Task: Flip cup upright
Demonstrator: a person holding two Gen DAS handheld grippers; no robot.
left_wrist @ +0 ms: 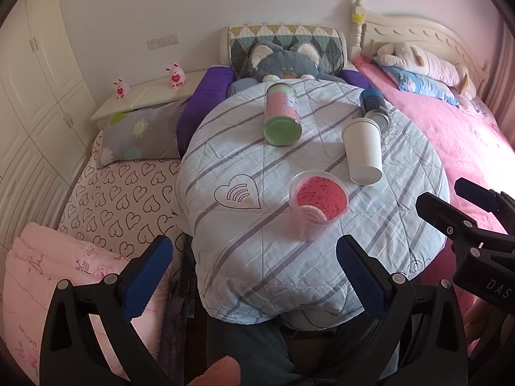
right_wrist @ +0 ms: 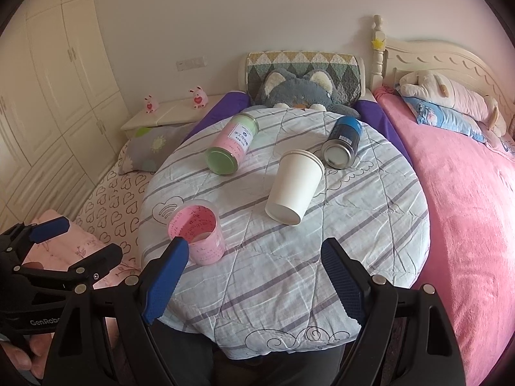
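"GenRobo" reads on the left tongs' (right_wrist: 64, 241) body and "DAS" on the right tongs' (left_wrist: 457, 199); both stand wide, holding nothing. The white paper cup (right_wrist: 294, 189) lies on its side on the round quilt-covered worktop (right_wrist: 273, 273), ahead of the right tongs, rim touching a blue can (right_wrist: 342, 143). Open quilt runs from both tongs toward it. A pink cup (right_wrist: 199, 234) stands upright beside the right tongs' left pad. The pink-and-green canister's (right_wrist: 231, 148) label is too small to read.

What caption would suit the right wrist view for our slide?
Open right gripper hovers near a round quilt-covered table with an upright pink cup and a toppled white paper cup.
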